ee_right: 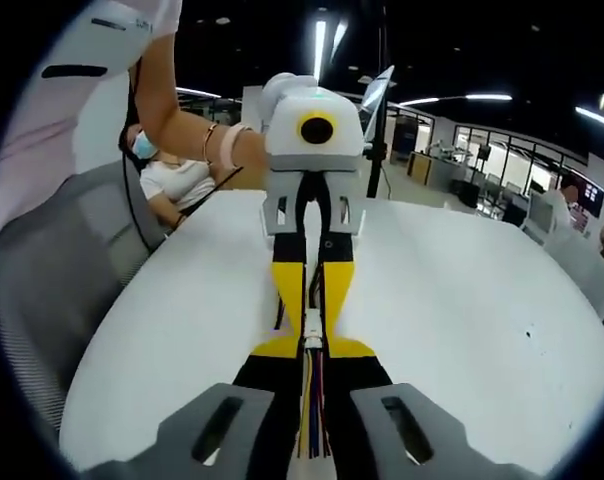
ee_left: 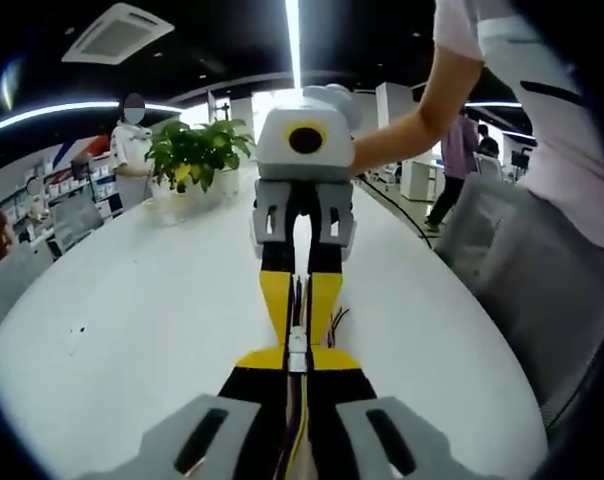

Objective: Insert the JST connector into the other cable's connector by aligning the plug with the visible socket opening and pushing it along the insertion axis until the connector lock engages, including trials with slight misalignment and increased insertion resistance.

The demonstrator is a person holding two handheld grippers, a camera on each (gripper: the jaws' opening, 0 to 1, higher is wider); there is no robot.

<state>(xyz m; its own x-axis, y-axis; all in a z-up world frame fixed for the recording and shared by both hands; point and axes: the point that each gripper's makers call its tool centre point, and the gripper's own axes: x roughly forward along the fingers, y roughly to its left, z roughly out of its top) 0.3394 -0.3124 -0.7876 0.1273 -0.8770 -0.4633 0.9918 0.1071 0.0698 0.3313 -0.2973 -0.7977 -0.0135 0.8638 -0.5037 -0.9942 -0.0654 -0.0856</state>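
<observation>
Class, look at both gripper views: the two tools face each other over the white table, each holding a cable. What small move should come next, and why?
Probably a short straight push of the two tools together. In the left gripper view the left tool and right tool meet tip to tip, the white connectors lined up and touching. Whether the lock has engaged is too small to tell.

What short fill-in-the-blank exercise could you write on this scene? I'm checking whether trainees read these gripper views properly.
1. The two grippers face each other above a ____ table.
2. The jaws of the left gripper are coloured black and ____.
3. Between the grippers, the two connectors are ____ in colour.
4. A potted ____ stands on the table's far side.

Missing words: white; yellow; white; plant
</observation>
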